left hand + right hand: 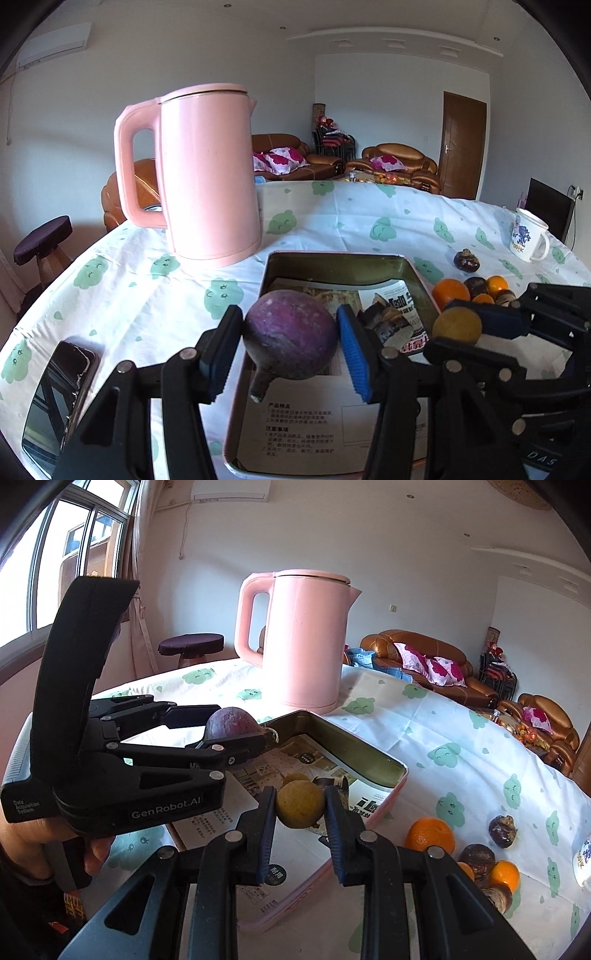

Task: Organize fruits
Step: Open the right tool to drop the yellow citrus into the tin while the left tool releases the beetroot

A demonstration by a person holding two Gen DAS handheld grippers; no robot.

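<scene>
The right gripper [301, 808] grips a yellow fruit [300, 803] above the tin tray [364, 755] (pink kettle [308, 642] behind it); the left gripper [236, 738] holds a purple fruit [231, 725] over the tray's far corner.

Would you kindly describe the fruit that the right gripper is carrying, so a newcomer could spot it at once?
Start at the tall pink kettle and come down to the open pink tin tray in front of it. Over the tray's near end, the right gripper clamps a small, round, dull-yellow fruit. It is smaller and paler than the purple fruit in the left gripper.
</scene>
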